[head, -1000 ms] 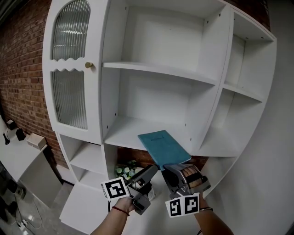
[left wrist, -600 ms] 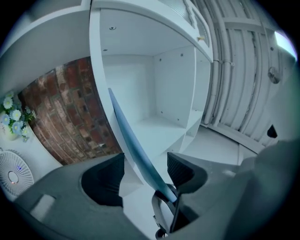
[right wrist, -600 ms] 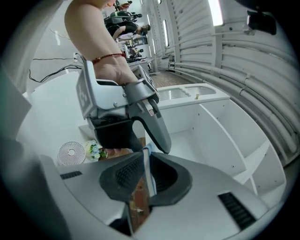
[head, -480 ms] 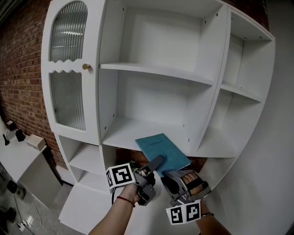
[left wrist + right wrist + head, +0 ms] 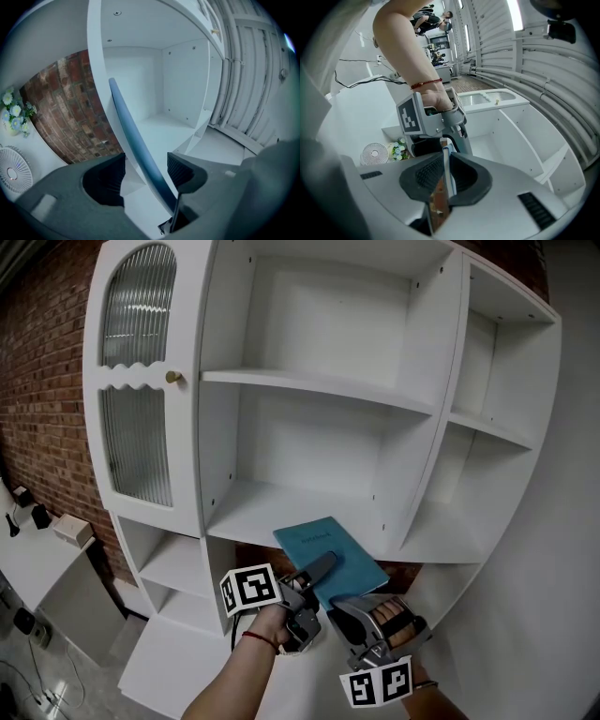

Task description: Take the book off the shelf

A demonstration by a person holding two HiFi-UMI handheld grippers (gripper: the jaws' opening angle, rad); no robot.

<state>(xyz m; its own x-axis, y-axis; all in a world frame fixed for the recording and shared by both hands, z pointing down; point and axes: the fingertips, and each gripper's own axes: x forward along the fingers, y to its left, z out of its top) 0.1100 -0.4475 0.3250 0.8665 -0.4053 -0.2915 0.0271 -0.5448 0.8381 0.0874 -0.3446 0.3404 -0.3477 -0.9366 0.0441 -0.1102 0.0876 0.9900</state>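
Observation:
A thin teal book hangs in front of the white shelf unit's lower middle shelf, clear of the board. My right gripper is shut on the book's near end; in the right gripper view the book's edge is pinched between the two pads. My left gripper straddles the book's left edge. Its jaws have just been opening. In the left gripper view the book runs edge-on between the wide-apart pads of that gripper, with a gap at each side.
The white shelf unit has a ribbed glass door with a brass knob at left and open side compartments at right. A brick wall stands behind. Flowers and a small fan sit low down. A white table lies far left.
My left gripper has moved up and right from beside the book to astride its left edge, and its jaws look wider. The book and right gripper have drifted slightly down and left.

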